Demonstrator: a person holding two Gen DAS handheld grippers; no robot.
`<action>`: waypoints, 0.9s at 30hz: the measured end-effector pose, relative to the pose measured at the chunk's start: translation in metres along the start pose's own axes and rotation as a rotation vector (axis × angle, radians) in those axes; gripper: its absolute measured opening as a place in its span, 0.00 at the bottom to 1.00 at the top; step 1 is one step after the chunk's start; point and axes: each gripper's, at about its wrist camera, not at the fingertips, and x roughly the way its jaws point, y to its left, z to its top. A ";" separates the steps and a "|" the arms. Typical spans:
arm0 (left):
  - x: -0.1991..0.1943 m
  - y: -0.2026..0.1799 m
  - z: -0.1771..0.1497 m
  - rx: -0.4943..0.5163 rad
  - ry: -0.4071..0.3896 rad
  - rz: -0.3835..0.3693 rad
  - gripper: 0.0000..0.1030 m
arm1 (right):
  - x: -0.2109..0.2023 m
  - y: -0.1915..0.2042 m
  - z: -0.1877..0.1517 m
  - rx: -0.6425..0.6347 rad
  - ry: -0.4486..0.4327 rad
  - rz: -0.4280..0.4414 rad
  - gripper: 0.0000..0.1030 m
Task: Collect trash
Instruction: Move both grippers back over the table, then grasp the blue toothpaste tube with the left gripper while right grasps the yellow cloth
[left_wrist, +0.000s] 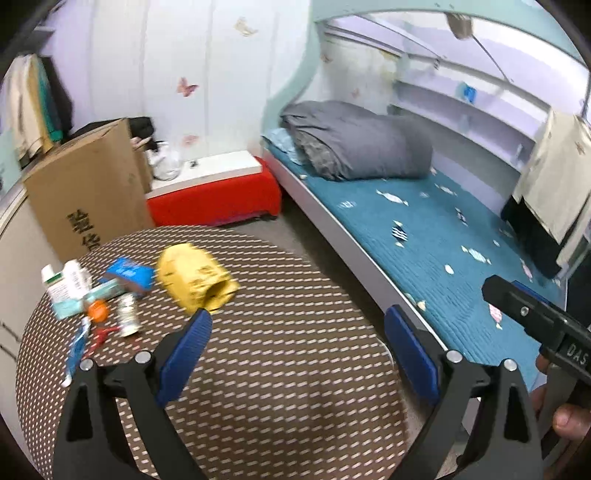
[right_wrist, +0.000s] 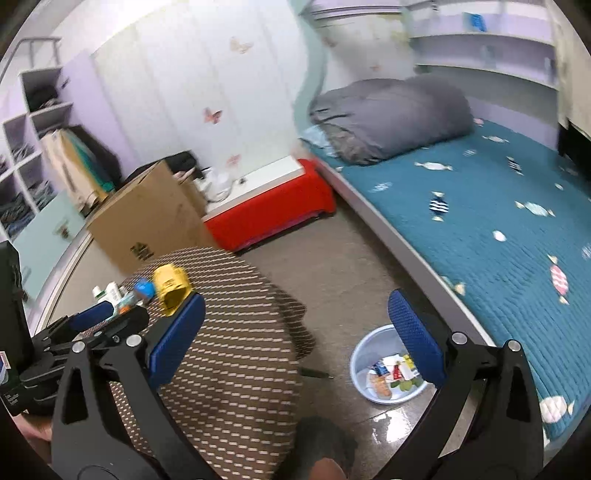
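left gripper (left_wrist: 295, 343) jaws wide, empty | right gripper (right_wrist: 295, 332) same | yellow carton (left_wrist: 195, 277) looked light, crushable; pinch sides | basin (right_wrist: 360, 354) far right

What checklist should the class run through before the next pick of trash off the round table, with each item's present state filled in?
1. Left gripper open and empty: ok.
2. Right gripper open and empty: ok.
3. Trash left on the table: ok; a yellow crumpled bag, blue packet and small boxes lie near its far left edge.
4. Basin on the floor ready to take trash: ok; it already holds wrappers and has room.
5. Path from the table to the basin free: ok; bare floor between them.
6. Exact edges of the trash: cannot tell, both views are blurred.
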 end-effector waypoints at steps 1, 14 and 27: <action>-0.004 0.009 -0.003 -0.011 -0.001 0.000 0.90 | 0.004 0.010 0.000 -0.015 0.010 0.006 0.94; -0.046 0.142 -0.041 -0.148 -0.080 0.168 0.90 | 0.064 0.101 -0.006 -0.174 0.106 0.081 0.94; 0.013 0.263 -0.062 -0.210 0.060 0.294 0.88 | 0.157 0.152 -0.002 -0.315 0.221 0.149 0.94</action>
